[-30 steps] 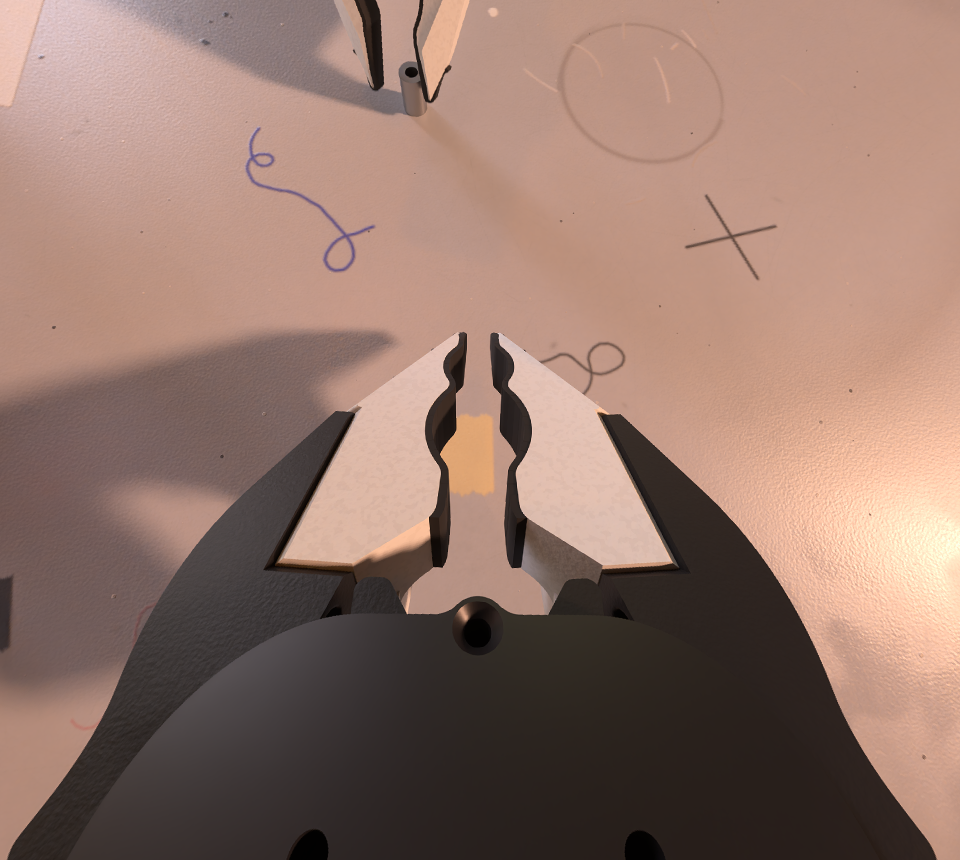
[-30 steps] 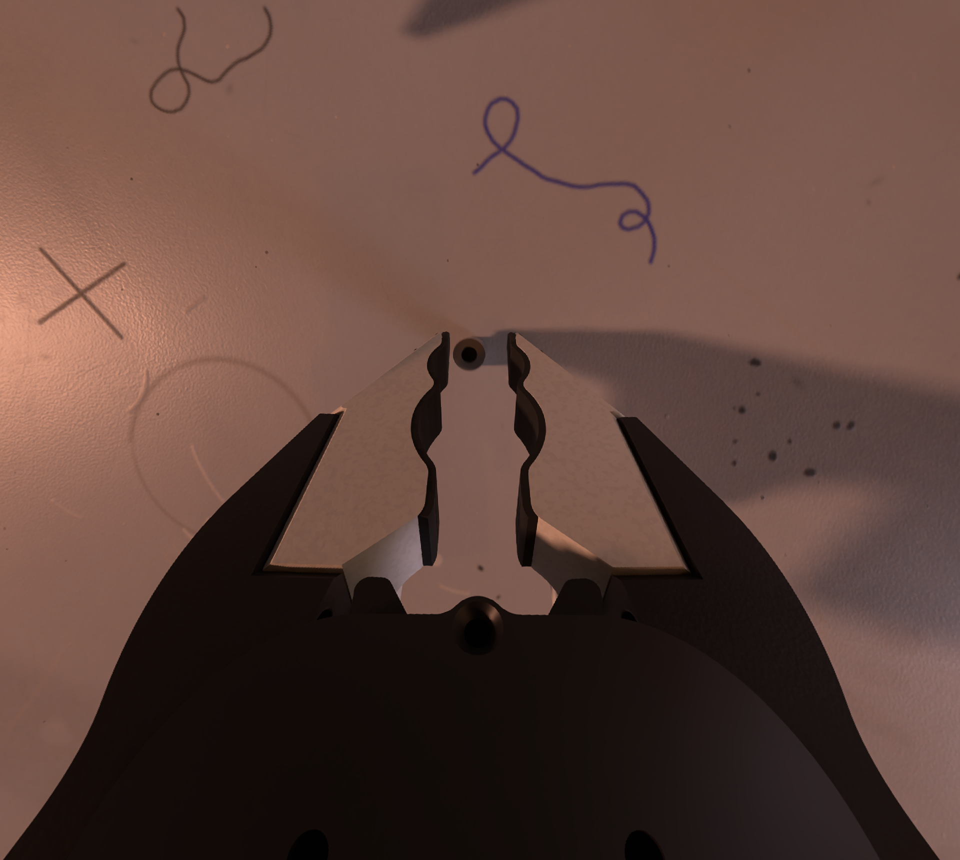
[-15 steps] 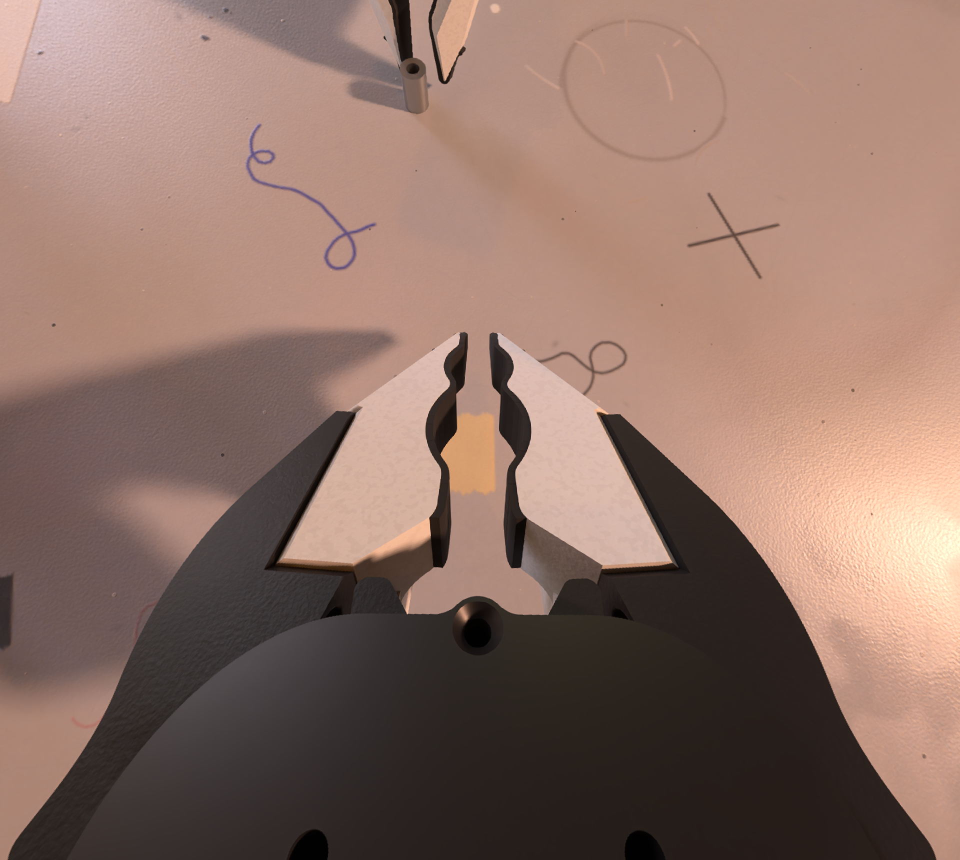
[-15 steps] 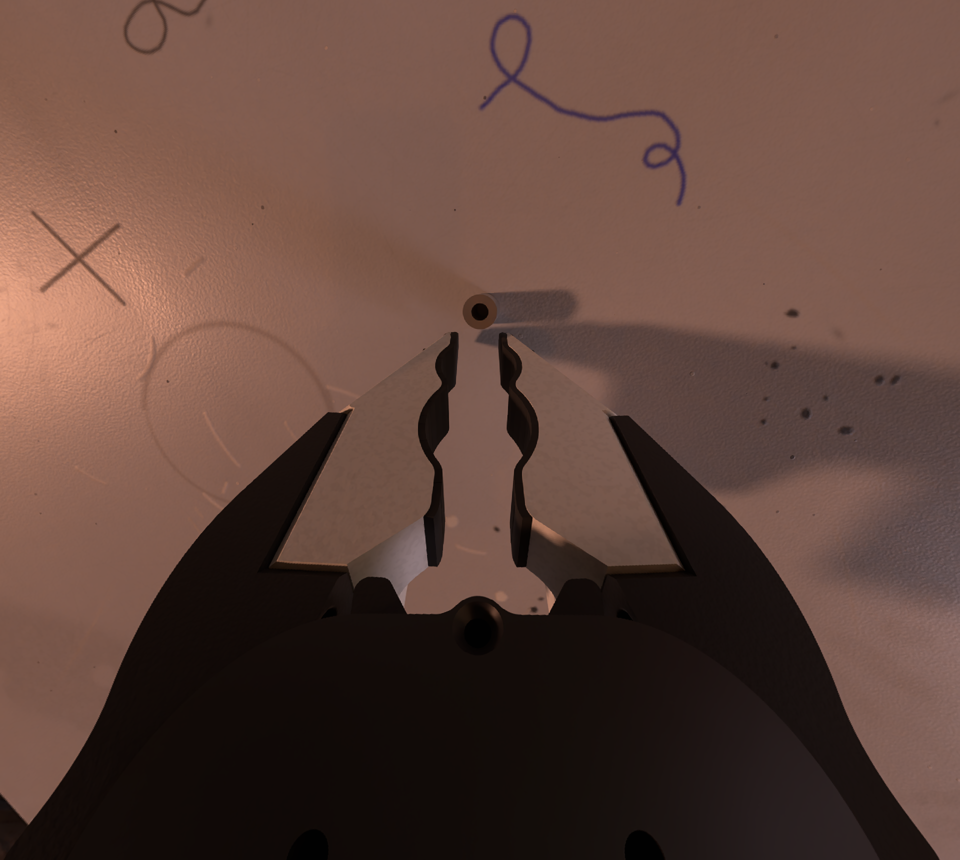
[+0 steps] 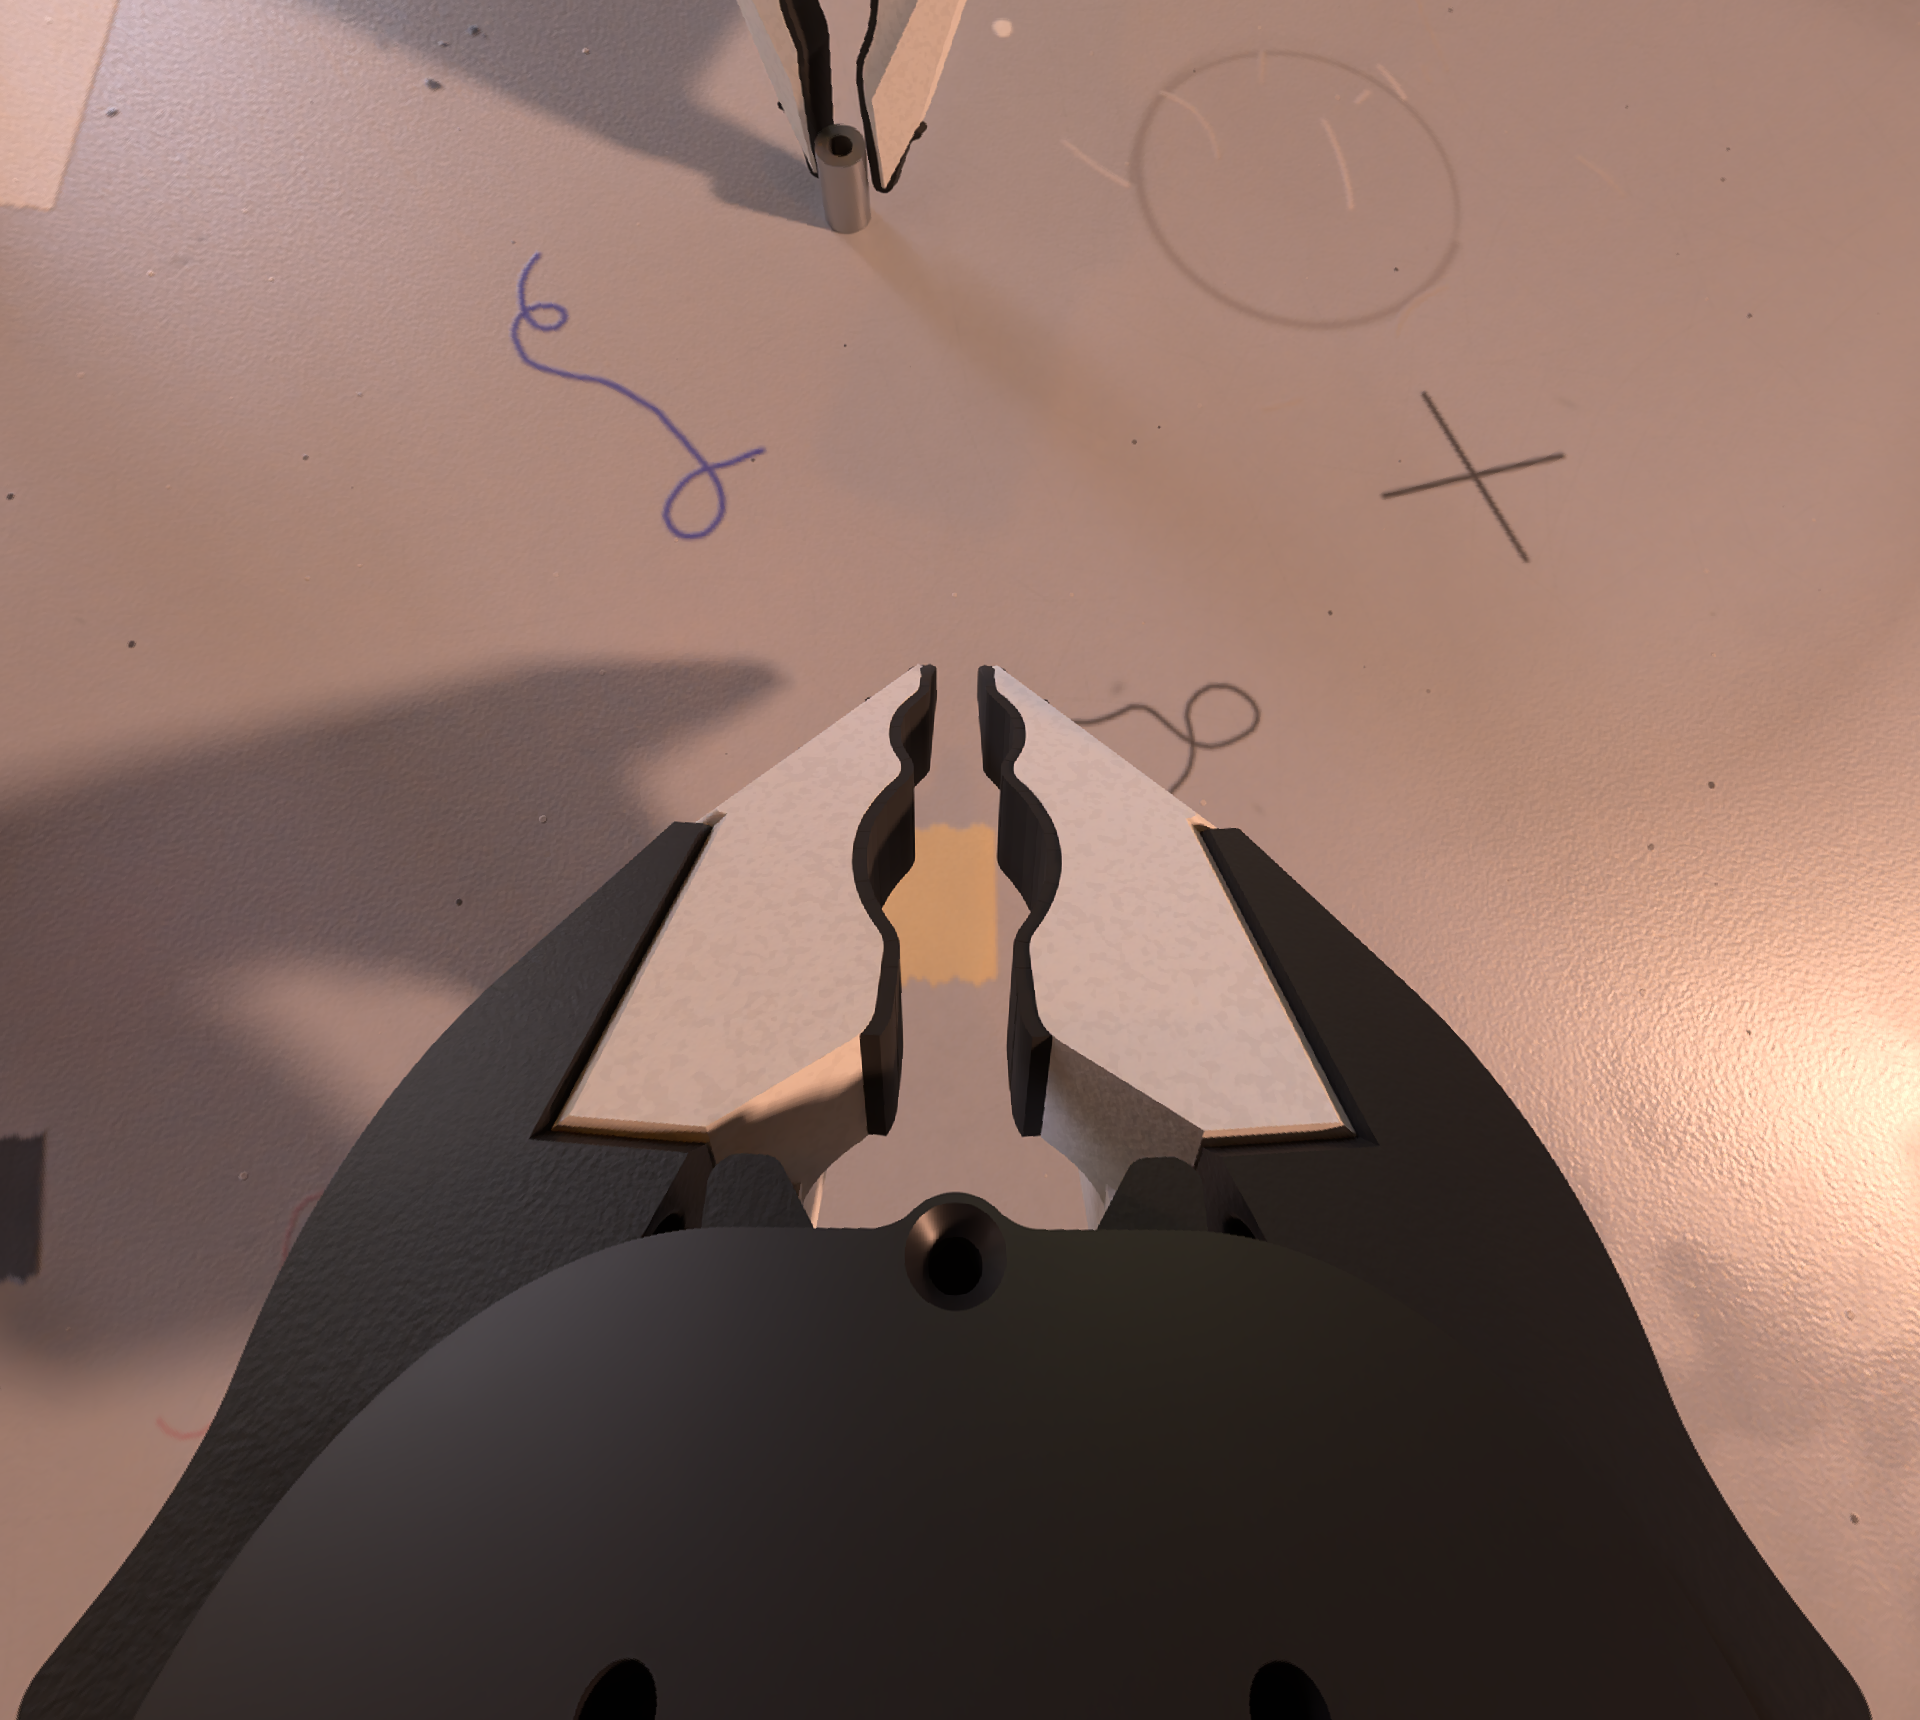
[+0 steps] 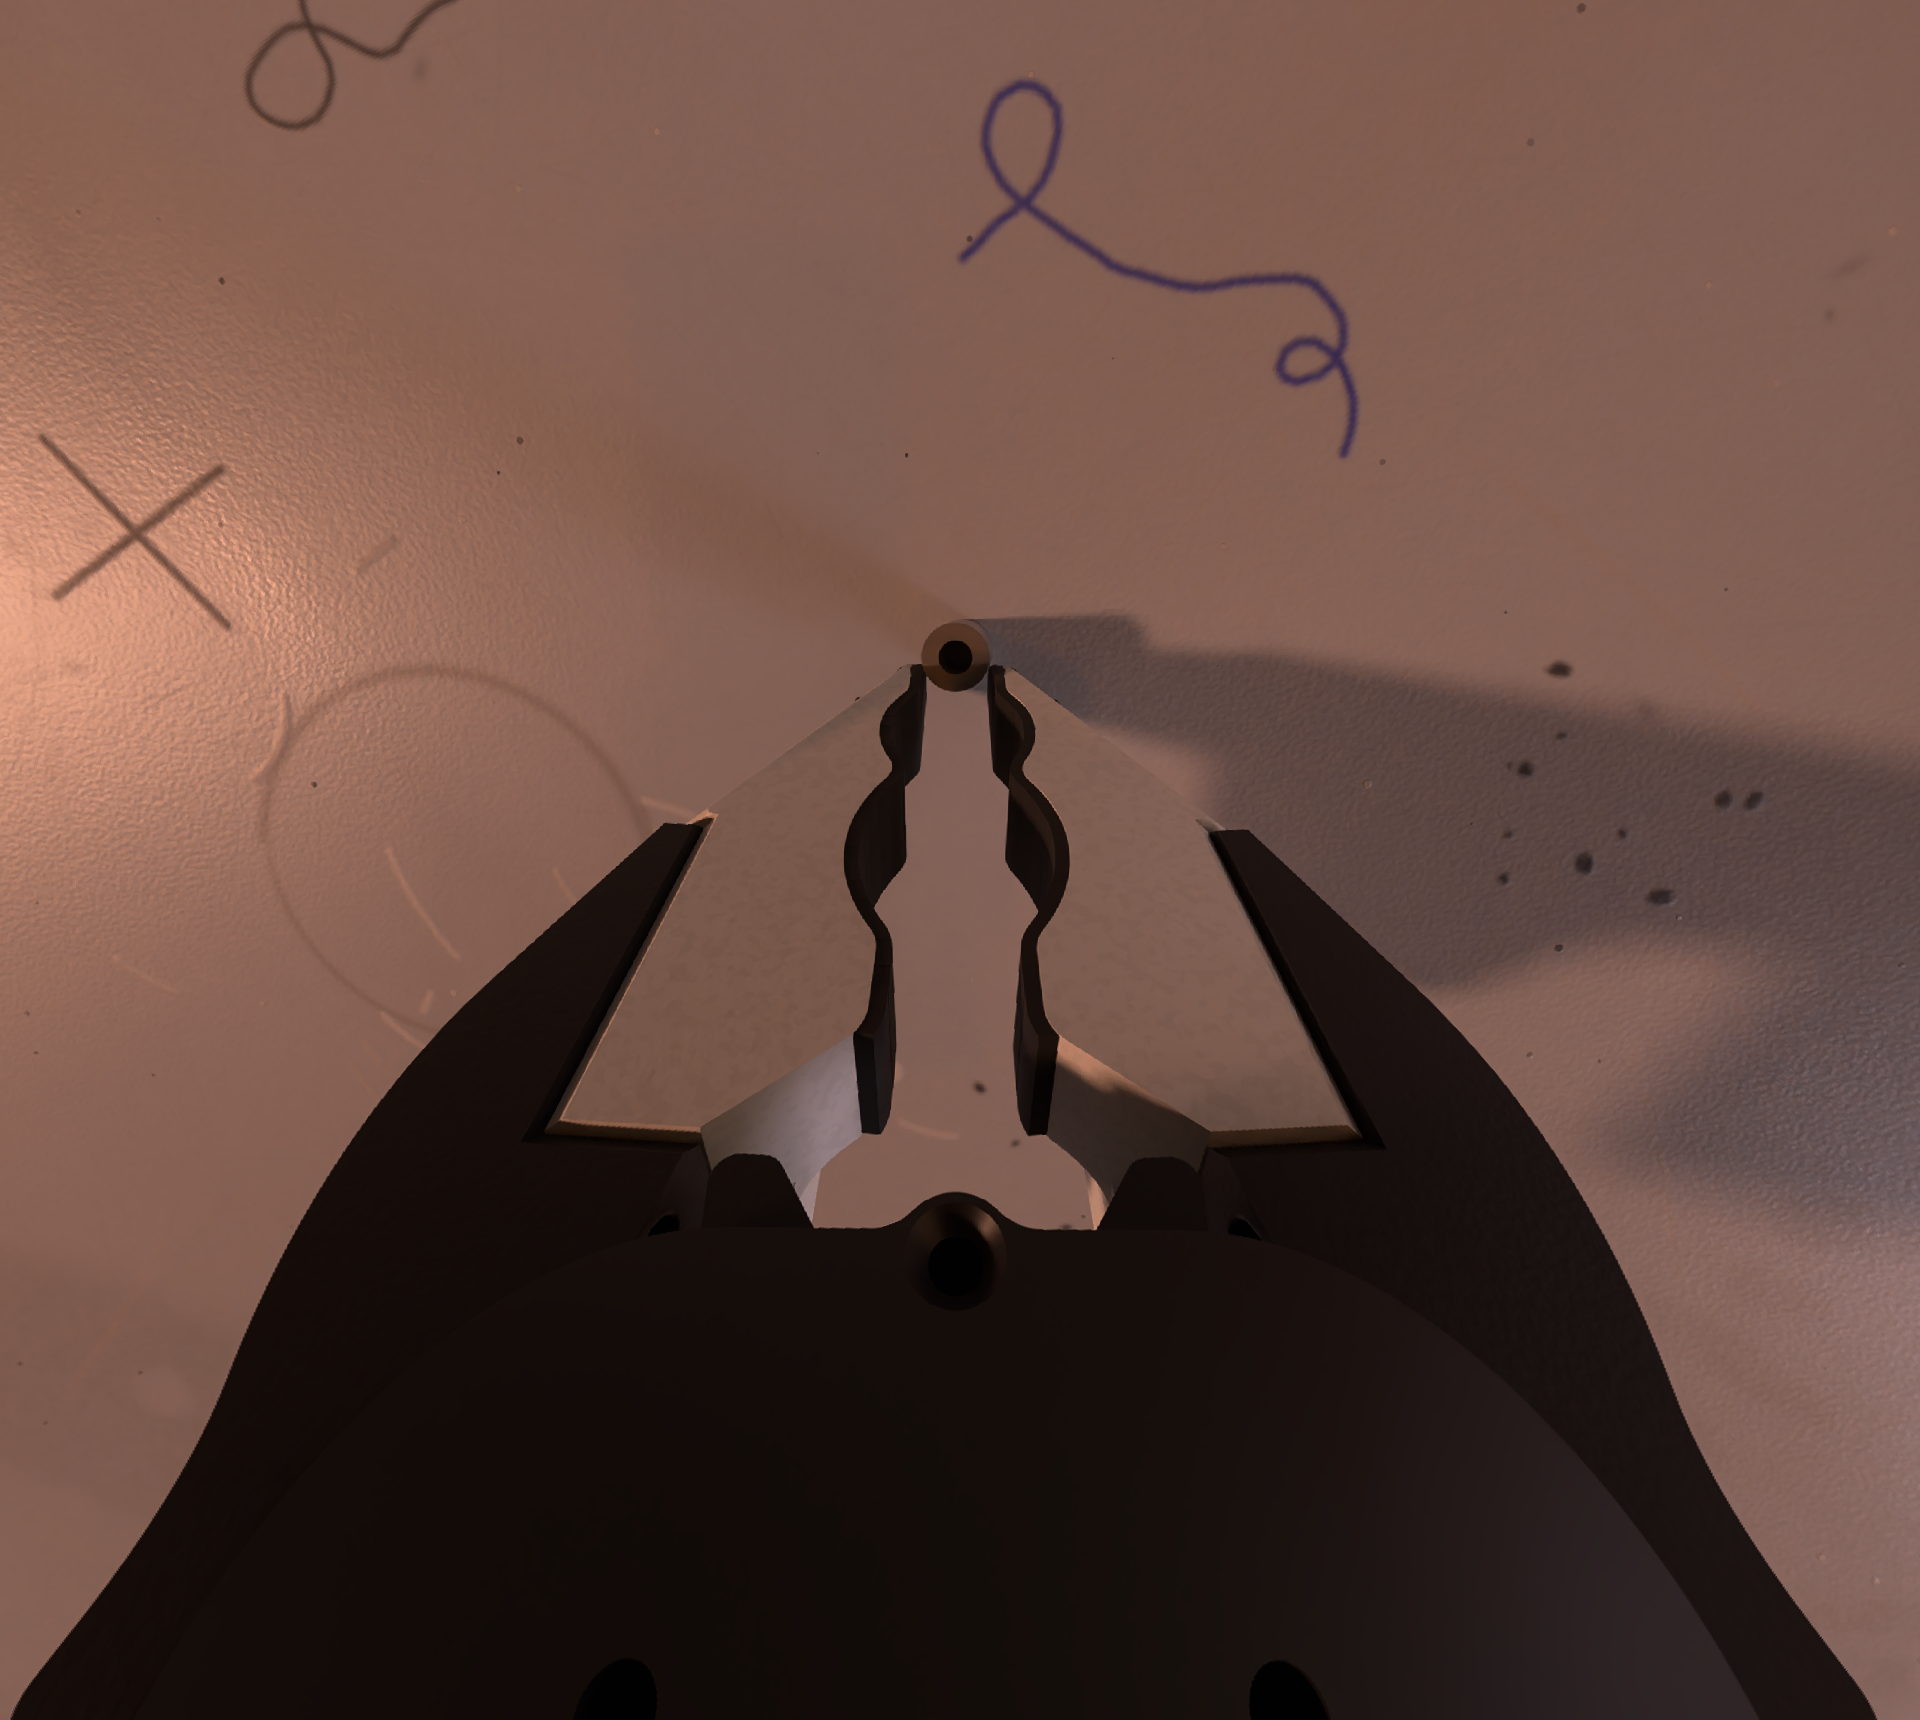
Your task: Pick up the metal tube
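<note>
Since half a second ago my right hand-held gripper [image 6: 954,681] has closed back in on the metal tube [image 6: 955,658]. The tube stands upright on the table [image 5: 1039,527], at its narrowly parted, empty fingertips. My left hand-held gripper [image 5: 956,683], nearly closed and empty, sits far off.

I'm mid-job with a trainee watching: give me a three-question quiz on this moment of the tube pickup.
1. True or false: the metal tube lies flat on the table.
2. Which gripper is at the tube? A. left gripper B. right gripper
3. Fill in: the left gripper's narrow gap holds ____.

Key:
1. False; it stands upright, open end up.
2. B; its fingertips flank the tube's top, though whether they pinch it is unclear.
3. Nothing; only the tan tape on the table shows through.
</note>
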### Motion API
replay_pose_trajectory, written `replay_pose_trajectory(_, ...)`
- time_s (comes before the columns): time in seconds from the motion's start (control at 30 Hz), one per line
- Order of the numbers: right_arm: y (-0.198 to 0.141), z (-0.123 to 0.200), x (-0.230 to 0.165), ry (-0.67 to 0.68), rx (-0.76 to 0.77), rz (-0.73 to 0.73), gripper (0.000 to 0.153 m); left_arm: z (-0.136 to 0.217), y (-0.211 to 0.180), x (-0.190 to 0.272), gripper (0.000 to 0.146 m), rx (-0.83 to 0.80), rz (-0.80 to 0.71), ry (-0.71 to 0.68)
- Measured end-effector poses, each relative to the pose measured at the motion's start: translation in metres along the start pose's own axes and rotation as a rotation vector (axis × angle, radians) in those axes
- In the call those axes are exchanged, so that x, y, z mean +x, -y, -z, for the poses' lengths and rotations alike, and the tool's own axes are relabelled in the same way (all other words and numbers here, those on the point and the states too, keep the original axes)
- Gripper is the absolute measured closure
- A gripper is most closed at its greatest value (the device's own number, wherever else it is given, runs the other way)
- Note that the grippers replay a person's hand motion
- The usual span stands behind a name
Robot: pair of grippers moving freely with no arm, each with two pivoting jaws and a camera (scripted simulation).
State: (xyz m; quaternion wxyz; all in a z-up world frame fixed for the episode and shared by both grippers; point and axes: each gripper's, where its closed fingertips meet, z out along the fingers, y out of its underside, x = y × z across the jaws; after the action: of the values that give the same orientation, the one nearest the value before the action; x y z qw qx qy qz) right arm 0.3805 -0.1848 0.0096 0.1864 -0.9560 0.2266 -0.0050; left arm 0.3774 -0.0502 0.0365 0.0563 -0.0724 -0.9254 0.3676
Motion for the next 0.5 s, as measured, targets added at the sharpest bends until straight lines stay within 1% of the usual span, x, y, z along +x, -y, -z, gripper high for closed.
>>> replay_pose_trajectory(0.07,0.0003,-0.0002,0.0003,0.002,0.003,-0.005,0.141,0.0005,0.0000,-0.0005,0.139,0.002,0.001,0.002)
replay_pose_trajectory(0.17,0.0011,-0.0005,0.0015,-0.009,0.006,-0.006,0.136,0.0004,-0.0003,-0.0006,0.139,0.002,0.003,0.001)
replay_pose_trajectory(0.27,0.0020,-0.0007,0.0015,-0.014,0.007,0.001,0.135,0.0000,-0.0006,-0.0008,0.139,0.001,0.004,0.001)
replay_pose_trajectory(0.4,0.0026,-0.0010,0.0006,-0.013,0.007,0.011,0.140,0.0003,-0.0007,-0.0014,0.139,0.003,0.006,0.004)
replay_pose_trajectory(0.5,0.0027,-0.0010,-0.0003,-0.012,0.005,0.019,0.141,0.0008,-0.0007,-0.0021,0.140,0.006,0.008,0.006)
